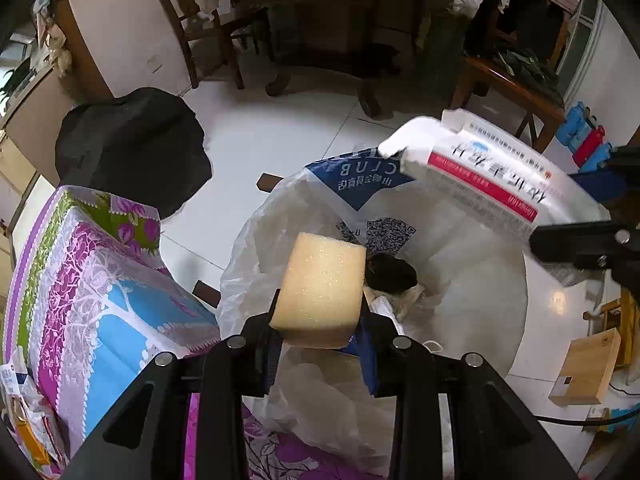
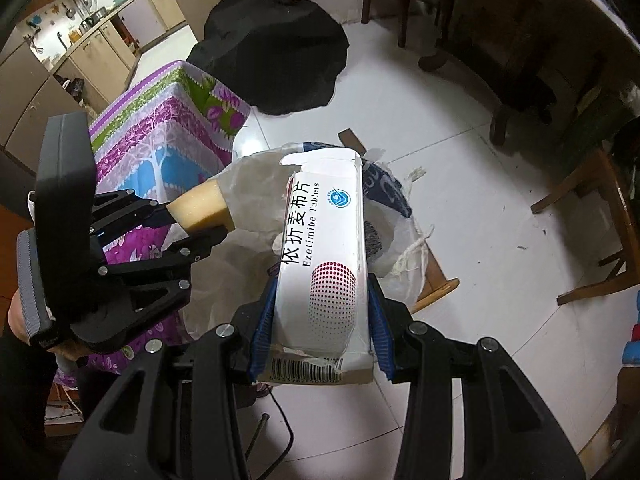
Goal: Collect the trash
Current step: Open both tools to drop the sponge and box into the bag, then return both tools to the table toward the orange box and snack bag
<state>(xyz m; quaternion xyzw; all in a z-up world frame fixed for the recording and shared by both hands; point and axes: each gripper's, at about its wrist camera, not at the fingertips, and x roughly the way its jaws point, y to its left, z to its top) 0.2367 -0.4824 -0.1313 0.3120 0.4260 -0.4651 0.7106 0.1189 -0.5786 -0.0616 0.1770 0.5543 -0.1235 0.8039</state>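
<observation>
**Me:** Cloth first, on the far left of the left wrist view. I see a table cloth (image 1: 92, 280) with purple flowers and a blue patch. Above it, in the upper left, a black cover (image 1: 132, 148) sits on something.

**Helper:** What is in the middle?

**Me:** My left gripper (image 1: 320, 312) is at the bottom middle. Its two fingers are pinching a yellow sponge (image 1: 322, 284), one on each side. The sponge hangs right over the open mouth of a white plastic bag (image 1: 460, 280). The bag stands on the white floor (image 1: 280, 128), touching the table cloth. Deep inside it I see something dark, but I cannot tell what it is.

**Helper:** And on the right?

**Me:** A white medicine box (image 1: 480, 168) with a red stripe comes in from the right side, over the far edge of the bag. A small cardboard box (image 1: 586, 368) lies on the floor at the lower right.

**Helper:** What does the right wrist view show?

**Me:** On its left side I see the left gripper from the side, with the sponge poking out. In the middle, my right gripper (image 2: 322, 320) squeezes the medicine box between its blue pads (image 2: 264, 328). The box is torn open at its top and points up the frame, over the bag. Wooden chair legs (image 2: 592, 208) stand on the right.
</observation>
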